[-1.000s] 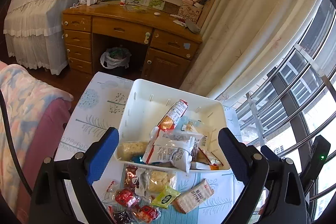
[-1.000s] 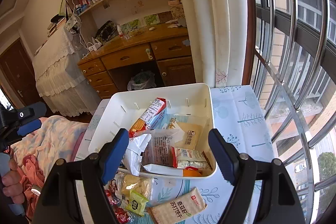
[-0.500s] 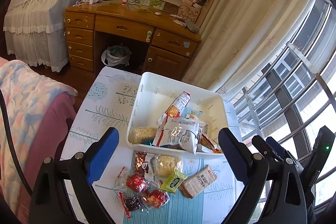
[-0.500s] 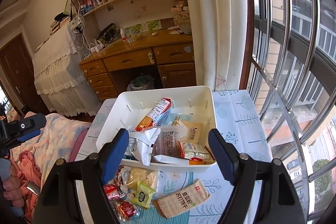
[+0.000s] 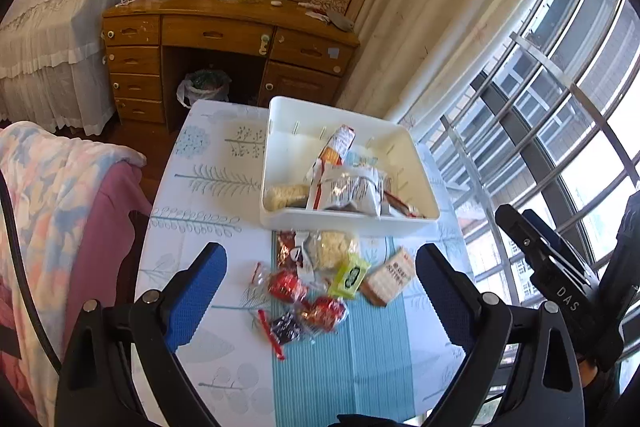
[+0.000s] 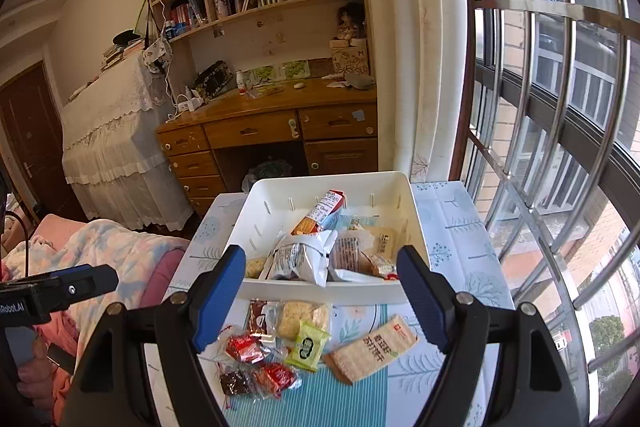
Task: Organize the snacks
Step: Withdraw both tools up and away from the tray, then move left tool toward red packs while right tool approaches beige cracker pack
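A white bin [image 5: 420, 167] [image 6: 256, 215] on the table holds several snack packets, a silver bag [image 5: 348, 189] [image 6: 300, 259] on top. In front of it lie loose snacks: a cracker pack [image 5: 388, 277] [image 6: 370, 349], a green packet [image 5: 349, 277] [image 6: 307, 345], a pale rice-cake pack [image 5: 334, 247] [image 6: 302, 319] and red candies [image 5: 286, 285] [image 6: 244, 347]. My left gripper [image 5: 320, 295] is open and empty above the loose snacks. My right gripper [image 6: 322, 295] is open and empty, also above them; it shows at the right of the left wrist view.
The table has a leaf-print cloth [image 5: 200, 195] with a teal striped runner [image 5: 344, 367]. A blanket-covered seat [image 5: 60, 211] is to the left. Barred windows [image 6: 560, 147] are to the right. A wooden desk [image 5: 224, 31] stands behind the table.
Both grippers have pulled back and up from the bin, so more of the table and loose snacks shows. Both stay open and empty.
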